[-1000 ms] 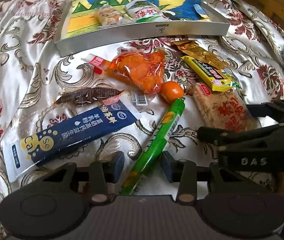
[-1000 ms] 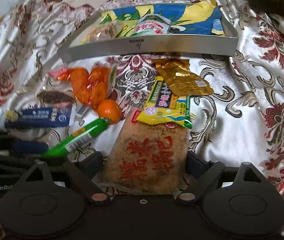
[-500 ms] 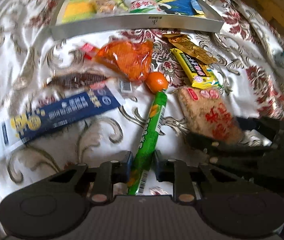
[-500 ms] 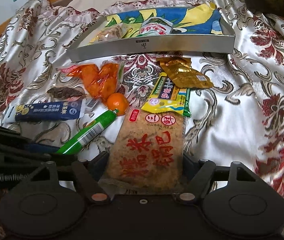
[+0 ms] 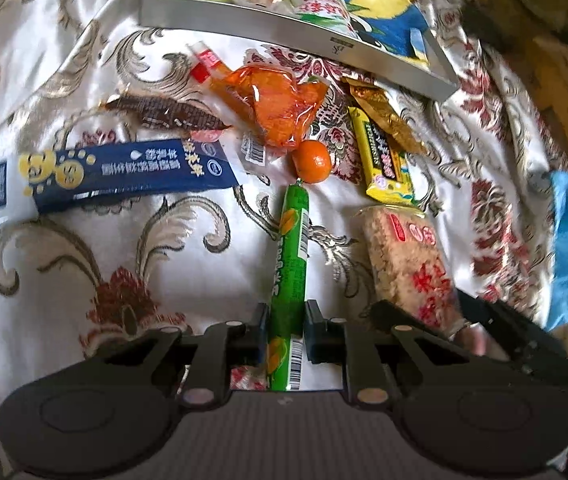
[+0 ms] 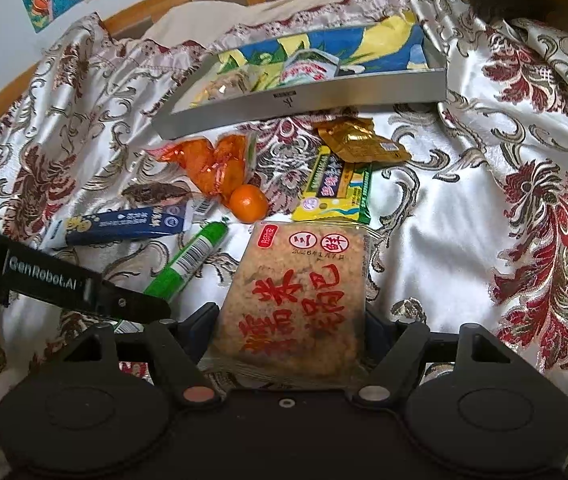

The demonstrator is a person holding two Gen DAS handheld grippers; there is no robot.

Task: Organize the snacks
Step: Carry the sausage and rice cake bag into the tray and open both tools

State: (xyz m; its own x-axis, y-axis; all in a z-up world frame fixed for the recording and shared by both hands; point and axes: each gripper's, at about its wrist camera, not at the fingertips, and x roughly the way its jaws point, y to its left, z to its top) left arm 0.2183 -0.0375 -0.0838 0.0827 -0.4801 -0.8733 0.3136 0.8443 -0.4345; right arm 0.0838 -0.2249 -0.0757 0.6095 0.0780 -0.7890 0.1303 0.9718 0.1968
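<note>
Both claws clamped on a snack each, the lift toward the tray seemingly next.

At the bottom centre of the left wrist view, the left gripper (image 5: 286, 332) is closing, its pads squeezing the near end of the green sausage stick (image 5: 290, 264), whose far tip nearly touches the small orange (image 5: 312, 161). In the right wrist view, the right gripper (image 6: 290, 330) grips the rice cracker pack (image 6: 296, 304) across its width at lower centre. The next move, I judge, calls for carrying both up-frame to the silver tray (image 6: 296, 100) (it already holds a few packets), clearing the yellow bar (image 6: 336, 188) and orange pouch (image 6: 215, 164) lying between.
</note>
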